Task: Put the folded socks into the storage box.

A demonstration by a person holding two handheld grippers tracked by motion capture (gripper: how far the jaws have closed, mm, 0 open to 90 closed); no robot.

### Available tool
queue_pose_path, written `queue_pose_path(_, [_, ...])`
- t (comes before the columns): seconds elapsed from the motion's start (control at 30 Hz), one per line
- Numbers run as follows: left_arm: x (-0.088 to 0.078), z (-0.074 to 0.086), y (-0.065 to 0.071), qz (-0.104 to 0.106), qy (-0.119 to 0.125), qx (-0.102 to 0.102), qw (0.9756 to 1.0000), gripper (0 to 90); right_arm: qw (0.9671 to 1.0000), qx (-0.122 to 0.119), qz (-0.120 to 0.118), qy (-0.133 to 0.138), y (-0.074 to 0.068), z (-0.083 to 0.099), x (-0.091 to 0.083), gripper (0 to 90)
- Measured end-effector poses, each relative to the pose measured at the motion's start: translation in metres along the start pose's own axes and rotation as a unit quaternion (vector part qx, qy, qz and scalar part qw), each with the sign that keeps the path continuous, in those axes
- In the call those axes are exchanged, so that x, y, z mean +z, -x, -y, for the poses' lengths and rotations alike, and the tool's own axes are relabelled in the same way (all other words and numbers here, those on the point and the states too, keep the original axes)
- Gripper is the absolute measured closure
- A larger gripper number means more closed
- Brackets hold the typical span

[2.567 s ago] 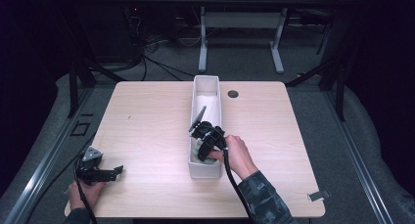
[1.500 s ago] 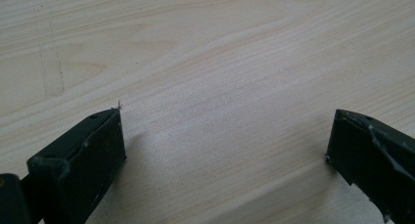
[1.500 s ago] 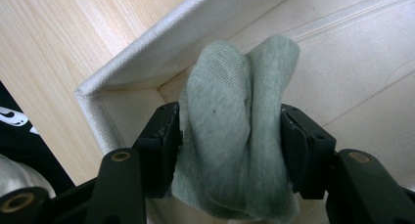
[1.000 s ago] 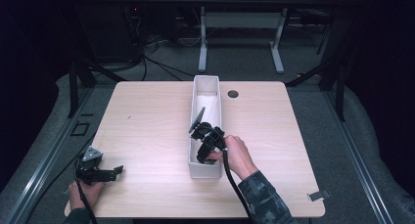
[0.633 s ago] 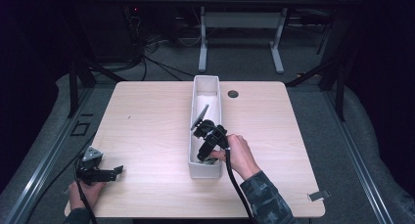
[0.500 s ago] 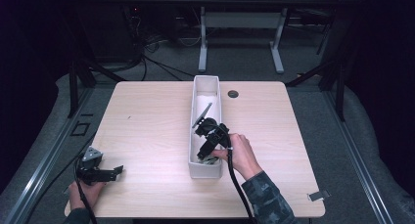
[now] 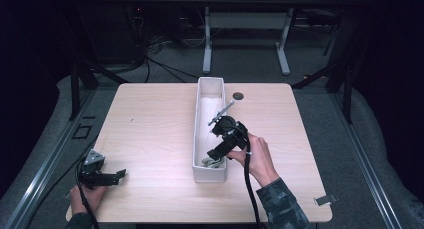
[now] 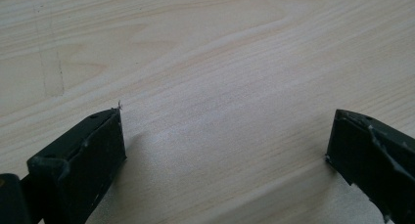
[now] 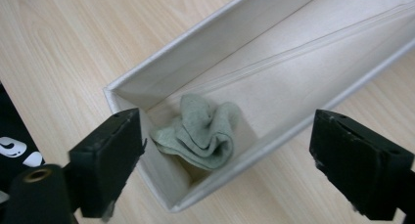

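The crumpled grey-green cloth (image 9: 200,131) lies loose on the floor of the long, narrow white box (image 9: 195,53), bunched into the end corner at the lower centre of the right gripper view. In the high view the cloth (image 7: 214,161) shows as a small pale heap at the near end of the white box (image 7: 210,175), low in the middle of the frame. It slumps in soft folds with nothing touching it — the look of a thing let go rather than laid flat.

Above it hangs the right gripper (image 9: 227,158), its black jaws spread wide and just opened further, one on either side of the box end, with nothing between the pads. It looks down into the box, which suits a release made straight over the opening so that the walls catch the cloth.

Farther out, at the lower left of the high view, the left gripper (image 7: 111,177) rests on the light wooden table (image 7: 150,119), well apart from the box. Its jaws too stand wide over bare wood, apparently parked out of the way.
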State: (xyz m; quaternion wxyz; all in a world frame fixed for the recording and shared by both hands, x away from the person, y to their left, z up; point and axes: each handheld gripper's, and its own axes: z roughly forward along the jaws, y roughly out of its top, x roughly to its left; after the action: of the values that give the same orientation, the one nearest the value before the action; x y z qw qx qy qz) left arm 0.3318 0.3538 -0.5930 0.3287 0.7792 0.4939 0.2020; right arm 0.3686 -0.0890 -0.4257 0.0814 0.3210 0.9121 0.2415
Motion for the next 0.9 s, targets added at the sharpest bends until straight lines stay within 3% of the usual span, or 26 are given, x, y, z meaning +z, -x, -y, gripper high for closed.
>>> queue_pose_path(0.53, [0.0,0.0,0.0,0.001,0.001,-0.001,1.0,0.7,0.9962,0.027,0.043,0.071,0.02,0.039,-0.033,2.5])
queue_pose_path(0.9, [0.0,0.0,0.0,0.001,0.001,-0.001,1.0,0.7,0.9916,0.065,0.081,0.078,0.034,0.081,-0.038,0.0])
